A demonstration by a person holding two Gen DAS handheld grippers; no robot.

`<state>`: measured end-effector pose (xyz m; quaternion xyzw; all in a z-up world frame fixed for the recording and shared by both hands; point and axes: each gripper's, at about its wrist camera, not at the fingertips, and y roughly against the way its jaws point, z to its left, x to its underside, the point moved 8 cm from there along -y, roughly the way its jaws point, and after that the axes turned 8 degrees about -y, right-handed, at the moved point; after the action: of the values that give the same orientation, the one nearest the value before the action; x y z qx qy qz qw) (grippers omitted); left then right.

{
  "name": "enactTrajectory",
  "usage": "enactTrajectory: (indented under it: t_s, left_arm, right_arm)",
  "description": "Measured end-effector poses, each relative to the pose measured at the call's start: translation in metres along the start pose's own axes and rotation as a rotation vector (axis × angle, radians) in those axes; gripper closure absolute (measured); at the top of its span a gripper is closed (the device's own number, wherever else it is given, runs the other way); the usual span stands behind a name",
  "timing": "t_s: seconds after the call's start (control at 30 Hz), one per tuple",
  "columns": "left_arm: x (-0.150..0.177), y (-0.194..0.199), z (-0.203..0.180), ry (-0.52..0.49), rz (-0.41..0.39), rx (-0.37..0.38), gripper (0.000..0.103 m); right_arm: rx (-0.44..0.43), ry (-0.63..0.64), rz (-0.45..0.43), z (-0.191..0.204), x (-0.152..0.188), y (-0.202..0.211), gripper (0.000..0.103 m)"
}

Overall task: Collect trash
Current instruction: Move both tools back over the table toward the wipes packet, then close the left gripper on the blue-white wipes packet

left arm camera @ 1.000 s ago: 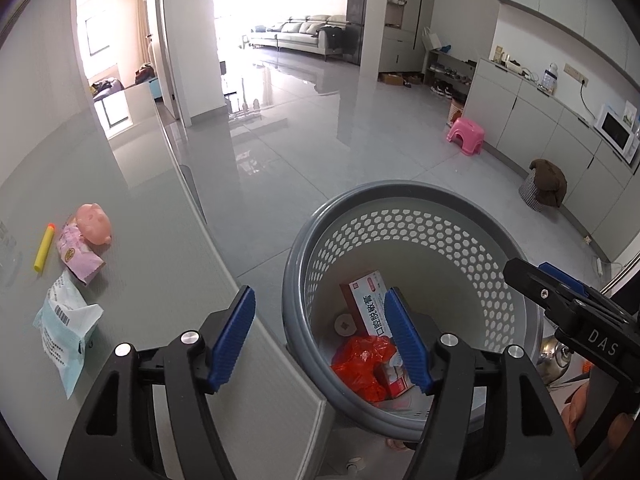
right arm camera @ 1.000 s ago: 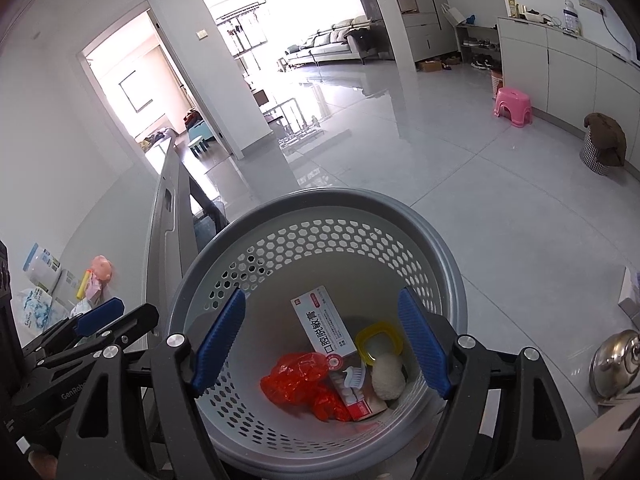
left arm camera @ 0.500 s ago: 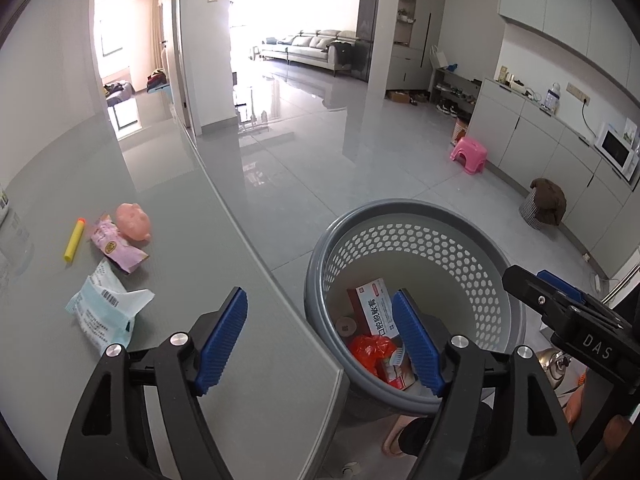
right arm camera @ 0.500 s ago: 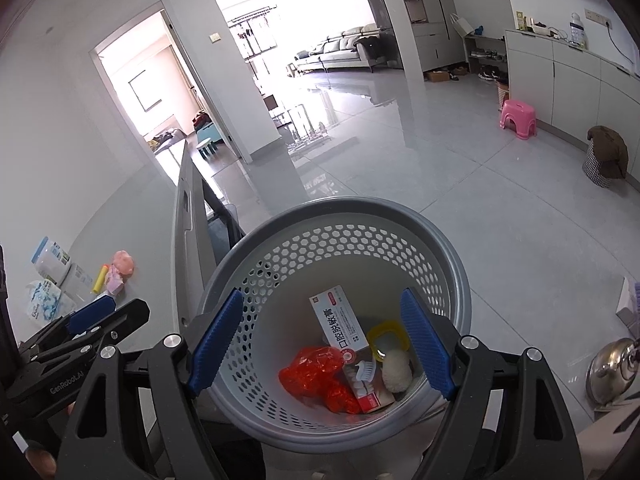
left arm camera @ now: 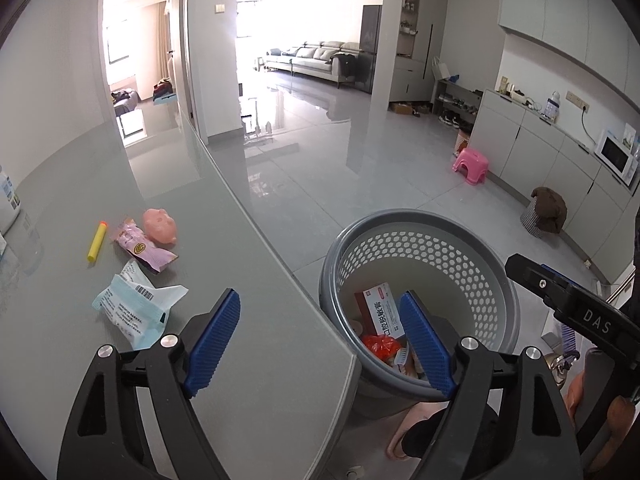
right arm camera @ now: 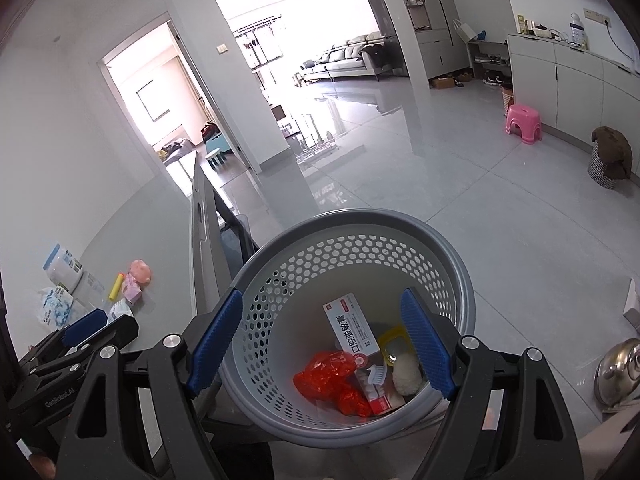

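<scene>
A grey perforated basket (left arm camera: 496,276) (right arm camera: 460,276) stands on the floor beside the grey table (left arm camera: 248,344). It holds a red-and-white box (right arm camera: 354,330), a red wrapper (right arm camera: 324,376), a yellow ring and a toothbrush. On the table lie a light blue packet (left arm camera: 132,312), a pink wrapper (left arm camera: 140,246), a pink pig toy (left arm camera: 162,226) and a yellow foam dart (left arm camera: 97,241). My left gripper (left arm camera: 320,336) is open and empty above the table's edge. My right gripper (right arm camera: 320,340) is open and empty above the basket.
A white container (left arm camera: 8,200) stands at the table's far left. A pink stool (left arm camera: 472,164) and a draped small bin (left arm camera: 544,212) stand on the floor by the cabinets. A metal kettle (right arm camera: 618,372) sits at the right.
My left gripper has swung left and risen from over the basket toward the table, so the table litter is nearer its centre. My right gripper has lifted a little above the basket.
</scene>
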<state>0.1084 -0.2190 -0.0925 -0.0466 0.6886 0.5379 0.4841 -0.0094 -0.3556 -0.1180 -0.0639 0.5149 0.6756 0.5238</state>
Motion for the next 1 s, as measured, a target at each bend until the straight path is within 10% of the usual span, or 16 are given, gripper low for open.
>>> enactTrajectory:
  t_s: [1.0]
  left_arm:
    - [0.047,0.079,0.134,0.214,-0.039,-0.260,0.017]
  right_arm:
    - [-0.216,0.214,0.092,0.127,0.033,-0.022,0.024]
